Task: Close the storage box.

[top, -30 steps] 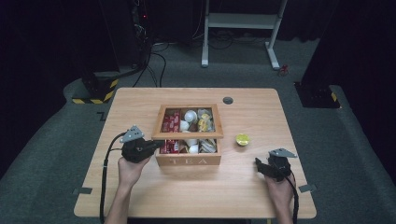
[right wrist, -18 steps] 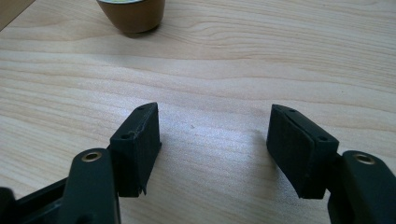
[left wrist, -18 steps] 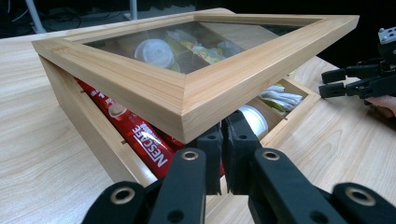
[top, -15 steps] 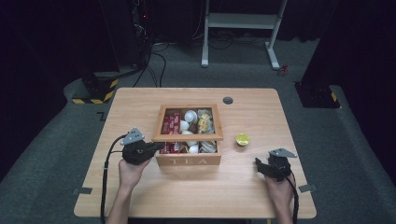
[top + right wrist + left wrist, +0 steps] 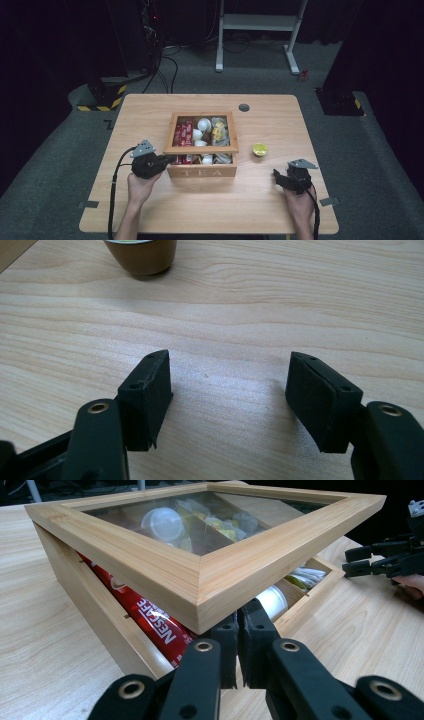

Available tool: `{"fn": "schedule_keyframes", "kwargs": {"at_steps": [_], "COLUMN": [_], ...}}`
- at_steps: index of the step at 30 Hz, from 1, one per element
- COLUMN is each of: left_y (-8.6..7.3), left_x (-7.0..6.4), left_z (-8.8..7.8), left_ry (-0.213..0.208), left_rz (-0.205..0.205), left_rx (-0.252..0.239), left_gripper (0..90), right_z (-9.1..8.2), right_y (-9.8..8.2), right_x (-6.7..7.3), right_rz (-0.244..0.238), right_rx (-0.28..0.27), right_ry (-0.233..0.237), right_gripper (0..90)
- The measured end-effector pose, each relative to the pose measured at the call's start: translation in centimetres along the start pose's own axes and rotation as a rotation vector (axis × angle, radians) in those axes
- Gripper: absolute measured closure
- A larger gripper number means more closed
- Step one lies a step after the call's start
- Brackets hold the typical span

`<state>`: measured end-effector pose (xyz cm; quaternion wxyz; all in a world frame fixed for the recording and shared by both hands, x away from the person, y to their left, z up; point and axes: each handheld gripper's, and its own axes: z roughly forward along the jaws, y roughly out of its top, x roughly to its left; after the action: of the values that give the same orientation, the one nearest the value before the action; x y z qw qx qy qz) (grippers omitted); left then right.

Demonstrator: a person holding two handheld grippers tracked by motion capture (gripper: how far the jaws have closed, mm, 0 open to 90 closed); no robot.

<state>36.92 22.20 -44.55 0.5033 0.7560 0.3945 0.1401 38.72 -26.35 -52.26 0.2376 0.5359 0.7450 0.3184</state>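
A wooden tea box (image 5: 202,172) stands mid-table, its glass-paned lid (image 5: 201,149) lifted and tilted above the base. My left gripper (image 5: 166,161) is shut, and its tips sit under the lid's near left corner. In the left gripper view the shut jaws (image 5: 241,625) are tucked beneath the lid frame (image 5: 200,575), with nothing between them. Red sachets (image 5: 155,625) and a white cup (image 5: 274,600) show in the gap below. My right gripper (image 5: 278,176) rests open on the table at the right, holding nothing (image 5: 230,390). A small yellow capsule (image 5: 259,149) sits between it and the box.
The box holds several sachets and white cups (image 5: 202,125). A dark grommet (image 5: 244,107) is set in the table (image 5: 145,115) behind the box. The capsule (image 5: 142,252) stands ahead and left of the right jaws. Dark floor surrounds the table.
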Motion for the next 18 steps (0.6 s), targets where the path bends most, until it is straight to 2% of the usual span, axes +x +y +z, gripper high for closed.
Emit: {"fn": "schedule_keyframes", "kwargs": {"at_steps": [18], "left_y": [-1.03], "left_x": [0.08], "left_z": [0.30], "left_ry": [-0.010], "left_rz": [-0.015], "left_rx": [0.014], "left_gripper": [86.3], "right_z": [0.01], "right_y": [0.00], "right_x": [-0.01], "right_rz": [-0.001], "right_rx": [0.000], "right_ry": [0.000], "right_gripper": [34.8]}}
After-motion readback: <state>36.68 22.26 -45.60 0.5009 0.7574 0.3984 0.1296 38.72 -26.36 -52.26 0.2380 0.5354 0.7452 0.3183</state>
